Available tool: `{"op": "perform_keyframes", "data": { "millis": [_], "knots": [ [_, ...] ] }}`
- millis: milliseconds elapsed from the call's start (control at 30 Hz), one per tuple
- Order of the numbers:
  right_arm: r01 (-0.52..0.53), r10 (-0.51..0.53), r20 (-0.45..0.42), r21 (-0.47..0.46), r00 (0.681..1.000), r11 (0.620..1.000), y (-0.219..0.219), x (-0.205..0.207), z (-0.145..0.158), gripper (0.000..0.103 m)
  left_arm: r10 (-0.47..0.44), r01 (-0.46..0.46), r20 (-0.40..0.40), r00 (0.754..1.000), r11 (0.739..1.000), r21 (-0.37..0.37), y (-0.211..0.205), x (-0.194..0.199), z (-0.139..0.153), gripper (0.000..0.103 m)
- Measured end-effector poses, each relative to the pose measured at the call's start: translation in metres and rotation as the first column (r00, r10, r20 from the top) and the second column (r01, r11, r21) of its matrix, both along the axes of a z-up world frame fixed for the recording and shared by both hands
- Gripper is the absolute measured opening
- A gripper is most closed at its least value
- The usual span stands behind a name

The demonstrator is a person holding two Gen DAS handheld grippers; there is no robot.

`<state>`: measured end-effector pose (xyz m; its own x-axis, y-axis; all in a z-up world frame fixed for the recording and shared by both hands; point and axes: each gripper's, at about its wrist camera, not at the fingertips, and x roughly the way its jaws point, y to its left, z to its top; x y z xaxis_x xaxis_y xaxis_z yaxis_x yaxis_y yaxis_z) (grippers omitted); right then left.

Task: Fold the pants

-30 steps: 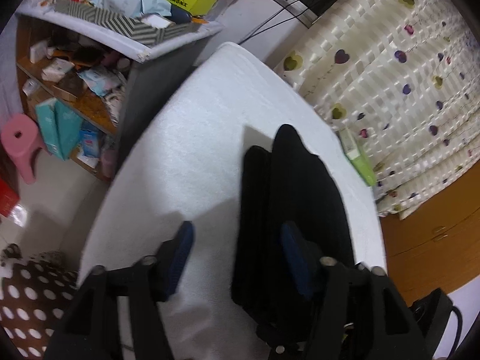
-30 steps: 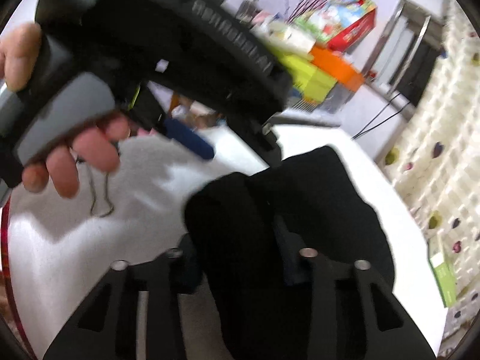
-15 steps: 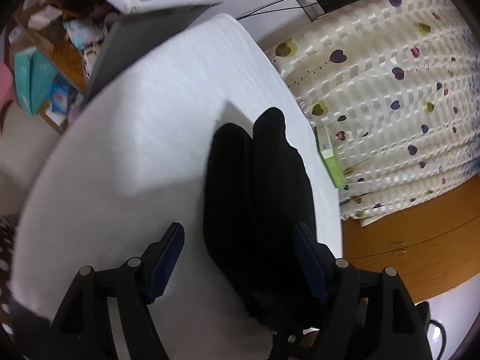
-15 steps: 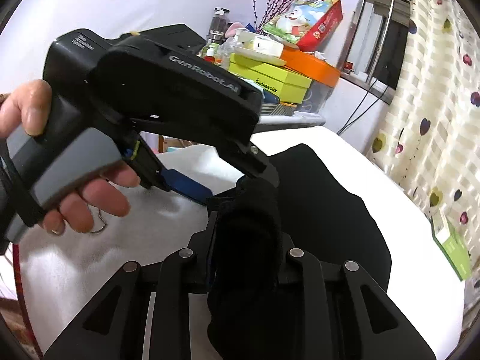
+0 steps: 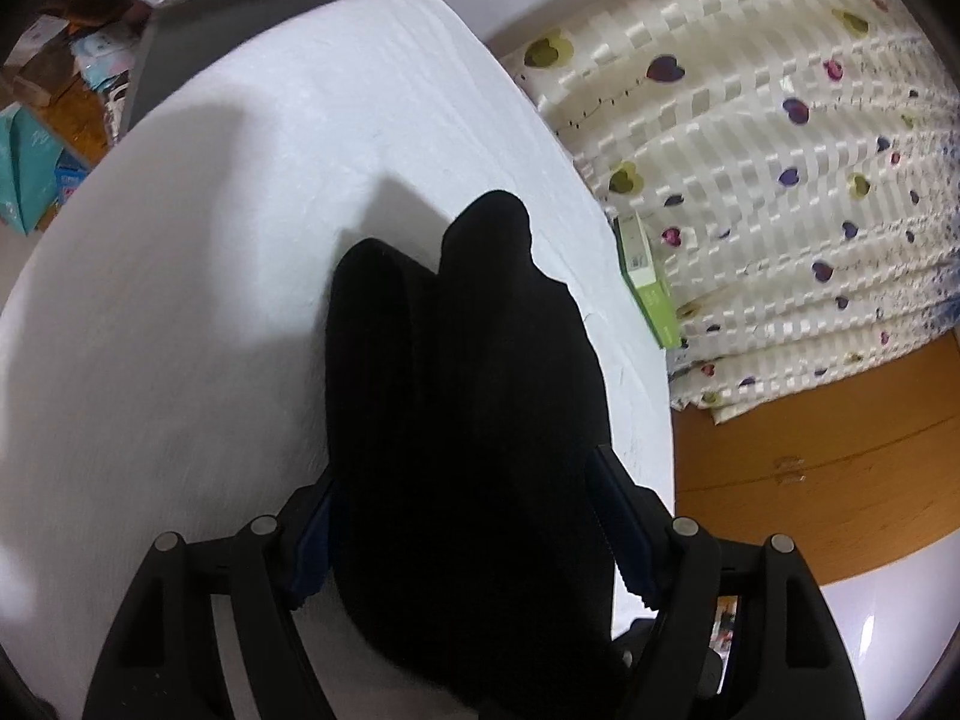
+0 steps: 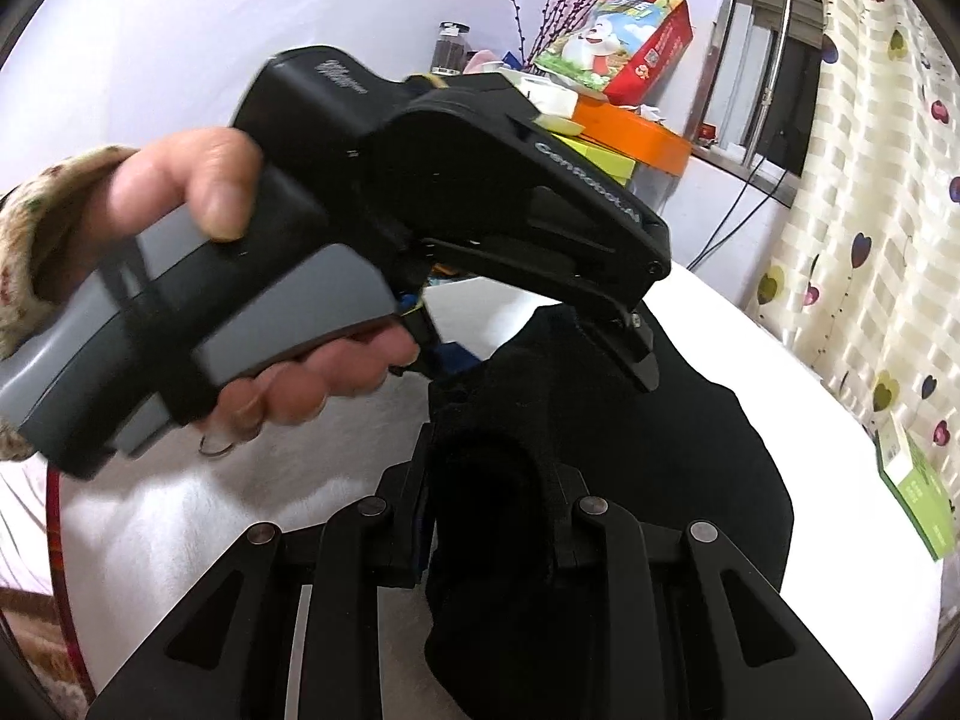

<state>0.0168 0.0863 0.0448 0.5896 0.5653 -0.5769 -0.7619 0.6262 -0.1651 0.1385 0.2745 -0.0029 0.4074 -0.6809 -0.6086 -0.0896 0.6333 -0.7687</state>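
The pants point(image 5: 462, 396) lay as a dark, partly folded bundle on the white table cover point(image 5: 228, 252), their long axis running away from both cameras toward the far rounded end of the table, where two blunt lobes of cloth pointed at the heart-patterned curtain point(image 5: 780, 180). The near end of that bundle was where everything met. In the left wrist view the left gripper point(image 5: 474, 540) straddled the cloth across its width, its blue-padded fingers point(image 5: 618, 528) spread to either side of the fabric; the jaws stood wide and released, and the pads did not look to be pressing on the cloth between them. In the right wrist view the right gripper point(image 6: 492, 516) was clenched on a bunched ridge of the pants, its fingers drawn in against a lifted fold that stood up between them. From that same view the left gripper's body, gripped by the person's hand point(image 6: 240, 300), reached in from the left and sloped down over the pants just beyond the right gripper's hold, so both tools sat at the same near end, the left one slightly farther along the axis. I judged that the coming move turned on this: the cloth stretched straight ahead of both claws, so a fold would carry the held near end forward along that line toward the lobes. A green box point(image 5: 648, 282) lay at the table's right edge, beside the curtain and clear of the pants. Cluttered shelves point(image 5: 54, 138) stood off to the left.
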Motion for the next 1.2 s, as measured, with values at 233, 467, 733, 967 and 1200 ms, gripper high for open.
{"op": "perform_keyframes", "data": {
  "millis": [233, 467, 733, 967, 1200],
  "knots": [
    [-0.048, 0.051, -0.103, 0.035, 0.993, 0.998, -0.013, -0.003, 0.002, 0.032, -0.034, 0.034, 0.003, 0.999, 0.996, 0.083, -0.005, 0.004, 0.004, 0.07],
    [-0.095, 0.147, -0.311, 0.176, 0.939, 0.98, -0.076, 0.008, 0.007, 0.032, -0.044, 0.043, 0.0, 0.999, 0.974, 0.222, -0.006, 0.004, 0.007, 0.046],
    [0.255, -0.011, -0.597, 0.325, 0.802, 0.911, -0.183, 0.073, -0.023, 0.043, -0.086, 0.069, 0.039, 0.996, 0.944, 0.323, -0.016, 0.0, 0.013, 0.044],
    [0.332, -0.045, -0.692, 0.287, 0.721, 0.899, -0.186, 0.105, -0.044, 0.056, -0.11, 0.082, 0.056, 0.992, 0.928, 0.364, -0.018, -0.001, 0.015, 0.044],
    [0.325, 0.047, -0.734, 0.356, 0.677, 0.876, -0.174, 0.124, -0.049, 0.058, -0.121, 0.09, 0.062, 0.991, 0.927, 0.365, -0.02, -0.001, 0.015, 0.044]
  ]
}}
